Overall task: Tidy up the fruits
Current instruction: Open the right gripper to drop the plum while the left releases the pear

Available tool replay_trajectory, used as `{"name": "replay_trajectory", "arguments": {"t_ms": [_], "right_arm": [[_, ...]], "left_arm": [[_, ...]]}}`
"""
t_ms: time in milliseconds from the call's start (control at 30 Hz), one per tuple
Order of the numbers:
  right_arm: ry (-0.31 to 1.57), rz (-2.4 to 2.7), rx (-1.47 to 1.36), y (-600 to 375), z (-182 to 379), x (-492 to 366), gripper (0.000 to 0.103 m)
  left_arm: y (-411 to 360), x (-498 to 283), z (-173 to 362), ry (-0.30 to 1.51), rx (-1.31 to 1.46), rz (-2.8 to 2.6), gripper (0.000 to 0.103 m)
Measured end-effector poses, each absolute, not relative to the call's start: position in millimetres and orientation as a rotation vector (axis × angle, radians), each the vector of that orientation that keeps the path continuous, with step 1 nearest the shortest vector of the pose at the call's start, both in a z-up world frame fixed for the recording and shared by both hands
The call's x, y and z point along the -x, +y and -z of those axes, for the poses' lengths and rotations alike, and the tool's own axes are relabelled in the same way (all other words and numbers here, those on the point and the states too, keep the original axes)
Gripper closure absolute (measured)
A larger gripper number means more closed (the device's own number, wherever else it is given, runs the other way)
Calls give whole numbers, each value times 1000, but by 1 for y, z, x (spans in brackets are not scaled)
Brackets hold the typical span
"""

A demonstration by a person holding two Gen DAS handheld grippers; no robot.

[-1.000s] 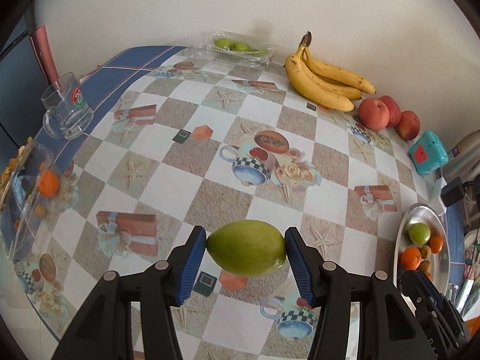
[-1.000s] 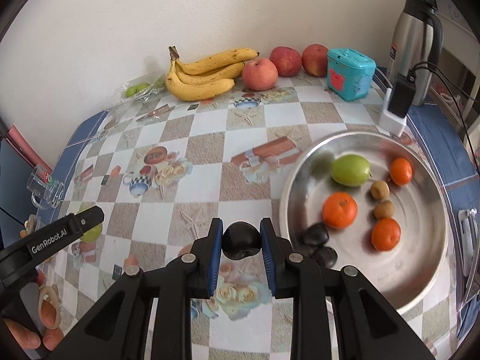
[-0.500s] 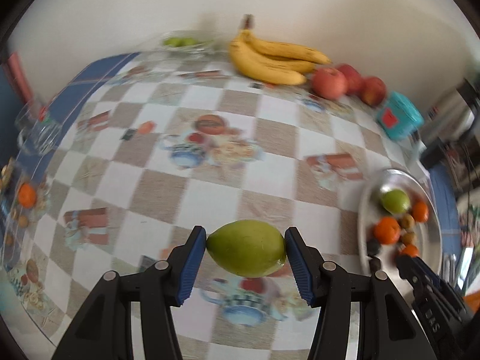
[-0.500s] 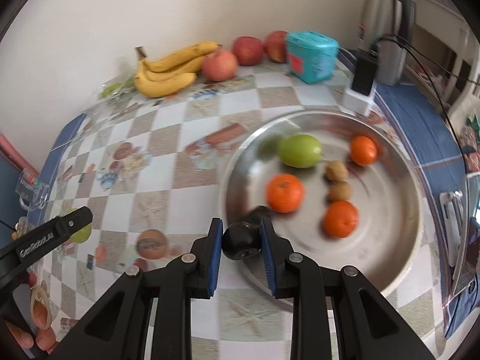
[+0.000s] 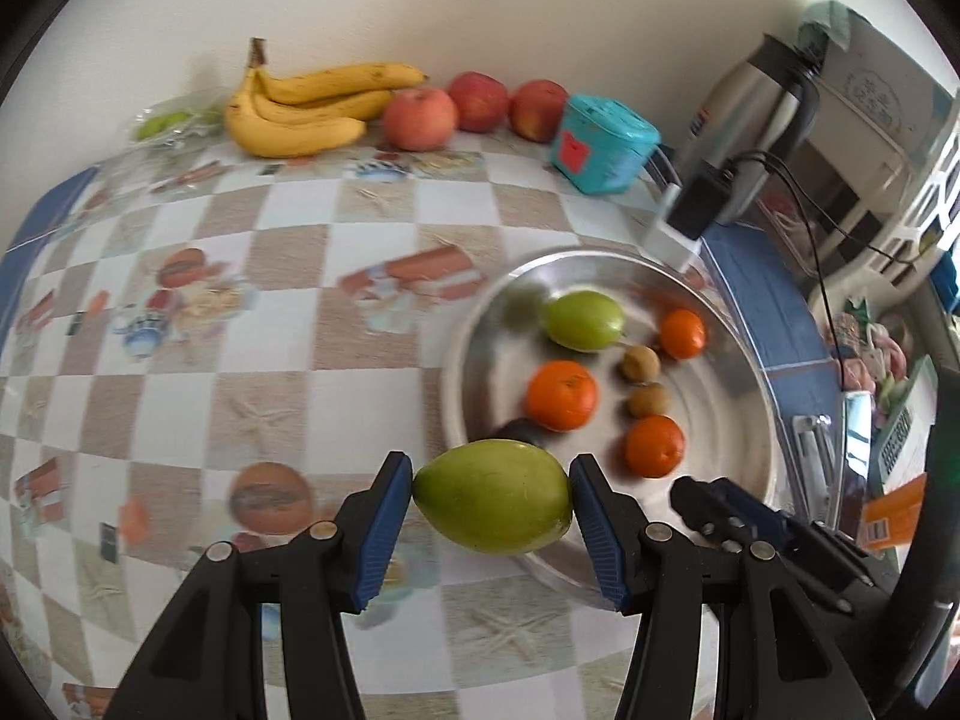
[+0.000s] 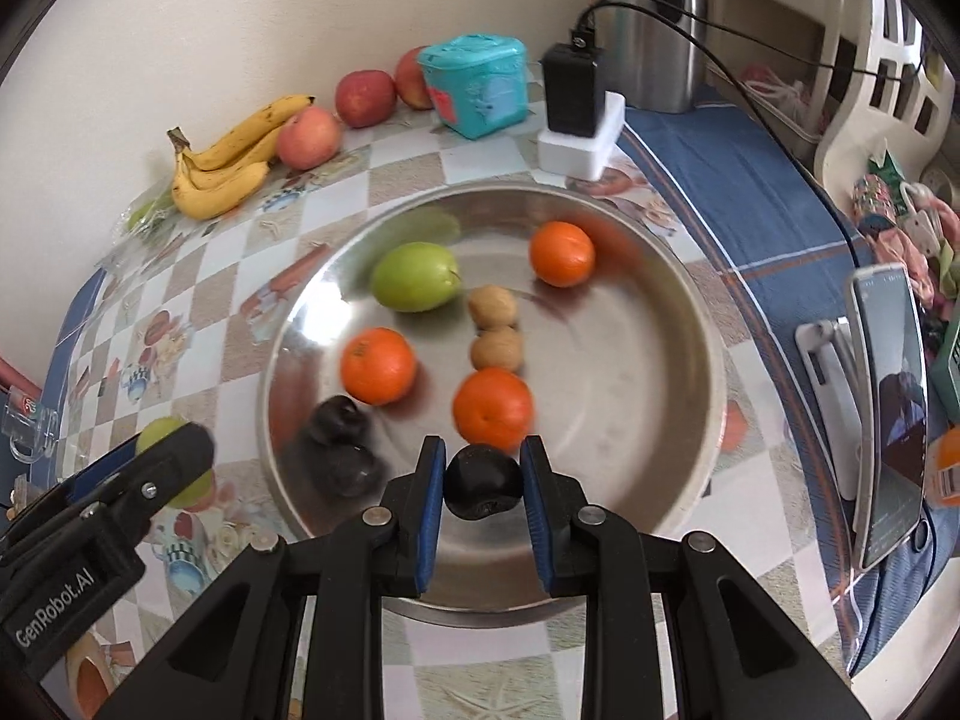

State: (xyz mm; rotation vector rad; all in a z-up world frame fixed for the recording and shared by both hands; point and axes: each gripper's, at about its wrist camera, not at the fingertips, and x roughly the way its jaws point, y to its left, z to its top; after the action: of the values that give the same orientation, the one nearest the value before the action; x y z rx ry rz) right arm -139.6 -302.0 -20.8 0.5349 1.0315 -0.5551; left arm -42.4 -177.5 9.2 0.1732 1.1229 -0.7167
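Note:
My left gripper (image 5: pixel 492 507) is shut on a green mango-like fruit (image 5: pixel 492 504), held above the near-left rim of the steel bowl (image 5: pixel 750 360). My right gripper (image 6: pixel 483 480) is shut on a dark plum (image 6: pixel 482 481) over the near part of the steel bowl (image 6: pixel 672 372). Inside the bowl lie a green fruit (image 6: pixel 414 276), three oranges (image 6: pixel 378 366), two small brown fruits (image 6: pixel 493 327) and two dark plums (image 6: pixel 339 420). The left gripper (image 6: pixel 144 480) shows at the lower left of the right wrist view, its green fruit (image 6: pixel 165 429) peeking out behind it.
Bananas (image 5: pixel 312 108) and three red apples (image 5: pixel 420 117) line the wall, beside a teal box (image 5: pixel 603 144). A charger on a white block (image 6: pixel 579 114) and a steel kettle (image 6: pixel 654 24) stand behind the bowl. A phone (image 6: pixel 888 408) lies to the right. A glass mug (image 6: pixel 27 426) stands at the far left.
Both grippers have swung right toward the steel bowl, each keeping its fruit. The right one now hangs over the bowl's inside; the left one has reached its rim.

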Motion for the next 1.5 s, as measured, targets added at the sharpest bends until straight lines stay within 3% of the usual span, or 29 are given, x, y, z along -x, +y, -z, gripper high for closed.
{"name": "replay_trajectory", "arguments": {"t_ms": [833,1500], "right_arm": [[1104,588,-578,-322,40,164,76],[1089,595,-579,-324,33,170,74]], "left_arm": [[-219,68,13,1226,-151,797,45],[-208,61,6,1249,-102,803,41]]}}
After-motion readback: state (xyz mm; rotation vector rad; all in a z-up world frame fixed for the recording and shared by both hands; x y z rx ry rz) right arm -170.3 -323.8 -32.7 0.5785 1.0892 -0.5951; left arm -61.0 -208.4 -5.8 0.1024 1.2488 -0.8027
